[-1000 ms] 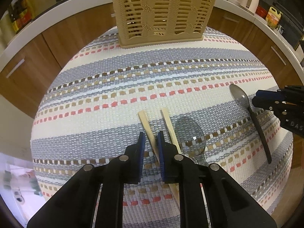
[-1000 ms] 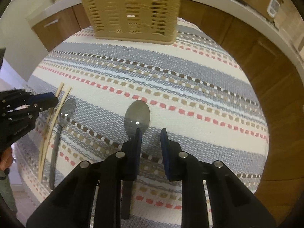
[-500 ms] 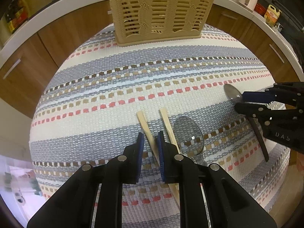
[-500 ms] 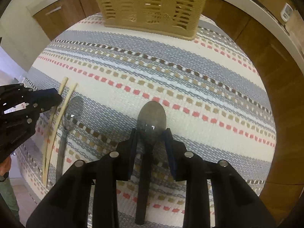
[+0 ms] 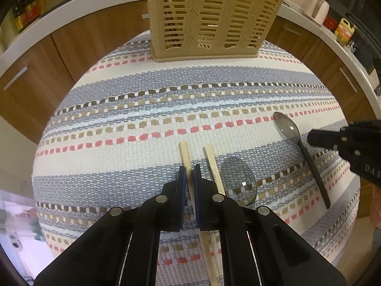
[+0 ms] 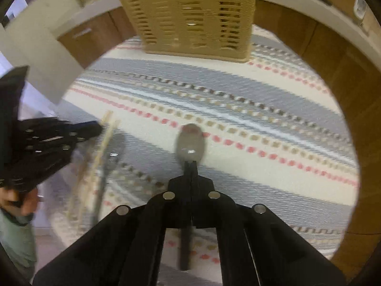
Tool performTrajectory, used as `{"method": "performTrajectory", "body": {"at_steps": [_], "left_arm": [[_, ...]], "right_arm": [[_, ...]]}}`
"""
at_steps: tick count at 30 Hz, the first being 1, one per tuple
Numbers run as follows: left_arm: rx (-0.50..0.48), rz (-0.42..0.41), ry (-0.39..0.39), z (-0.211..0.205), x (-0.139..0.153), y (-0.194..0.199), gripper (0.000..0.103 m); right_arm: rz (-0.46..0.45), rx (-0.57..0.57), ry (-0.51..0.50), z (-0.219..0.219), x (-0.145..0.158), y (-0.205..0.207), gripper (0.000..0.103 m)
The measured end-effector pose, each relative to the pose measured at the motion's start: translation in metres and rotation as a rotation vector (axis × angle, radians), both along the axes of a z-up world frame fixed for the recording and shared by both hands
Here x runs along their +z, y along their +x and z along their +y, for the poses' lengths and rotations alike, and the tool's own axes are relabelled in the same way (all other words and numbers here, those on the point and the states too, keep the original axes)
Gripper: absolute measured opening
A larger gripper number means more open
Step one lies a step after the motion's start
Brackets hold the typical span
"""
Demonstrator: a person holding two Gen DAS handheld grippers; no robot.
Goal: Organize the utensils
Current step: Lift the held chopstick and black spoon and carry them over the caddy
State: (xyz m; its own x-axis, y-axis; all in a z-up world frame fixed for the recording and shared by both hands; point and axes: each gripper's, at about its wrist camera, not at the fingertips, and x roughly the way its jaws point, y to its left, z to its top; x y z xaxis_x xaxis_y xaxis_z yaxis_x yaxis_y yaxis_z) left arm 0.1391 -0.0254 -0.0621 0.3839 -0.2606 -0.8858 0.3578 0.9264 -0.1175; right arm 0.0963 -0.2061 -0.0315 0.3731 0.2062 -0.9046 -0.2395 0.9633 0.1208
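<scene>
A tan slotted utensil basket (image 5: 214, 19) stands at the far side of a striped woven mat (image 5: 142, 109). Two wooden chopsticks lie near me. My left gripper (image 5: 189, 174) is shut on the left chopstick (image 5: 184, 153); the second chopstick (image 5: 213, 164) and a clear spoon (image 5: 239, 182) lie just right of it. My right gripper (image 6: 190, 166) is shut on the neck of a black-handled spoon (image 6: 190, 144), lifted above the mat. That spoon (image 5: 285, 127) also shows at the right of the left wrist view. The basket shows in the right wrist view (image 6: 190, 14) too.
Wooden cabinets (image 5: 31, 83) with a white counter ring the mat. Bottles (image 5: 344, 32) and a white canister (image 5: 319, 9) stand on the counter at the far right. The left gripper (image 6: 47, 140) and the person's hand show at the left of the right wrist view.
My right gripper closed on the black-handled spoon and lifted it toward the basket. My left gripper closed tighter on the left chopstick.
</scene>
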Motion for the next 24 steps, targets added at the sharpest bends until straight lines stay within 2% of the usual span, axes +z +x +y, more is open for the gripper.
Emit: {"method": "performTrajectory", "body": {"at_steps": [2,4,6,13,14,15,17,21,24], "left_arm": [[-0.004,0.000,0.000,0.001,-0.001,0.001,0.005],[-0.007,-0.004,0.004,0.000,0.000,0.000,0.005],[-0.010,-0.007,0.003,0.000,0.000,-0.001,0.005],[-0.011,-0.009,-0.018,0.003,0.000,-0.001,0.005],[-0.012,-0.010,-0.017,0.003,0.000,-0.001,0.005],[-0.012,-0.013,-0.015,0.003,0.000,-0.001,0.005],[-0.008,-0.016,-0.014,0.003,0.000,-0.002,0.005],[0.003,-0.002,-0.049,0.009,0.000,0.000,0.004],[0.011,0.017,-0.088,0.015,0.000,0.003,0.004]], "right_arm": [[-0.020,0.008,-0.041,0.007,0.000,-0.003,0.016],[-0.019,0.010,-0.078,0.016,-0.005,-0.001,0.021],[-0.011,0.008,-0.096,0.021,-0.012,0.002,0.021],[-0.049,0.026,-0.254,0.050,-0.024,0.006,0.021],[-0.049,0.028,-0.255,0.052,-0.024,0.005,0.014],[-0.043,0.031,-0.236,0.053,-0.024,0.005,0.010],[-0.045,0.021,-0.191,0.052,-0.023,0.007,0.009],[0.006,-0.006,0.021,0.019,-0.020,0.012,0.009],[0.079,-0.043,0.224,-0.013,-0.023,0.015,0.009]]}}
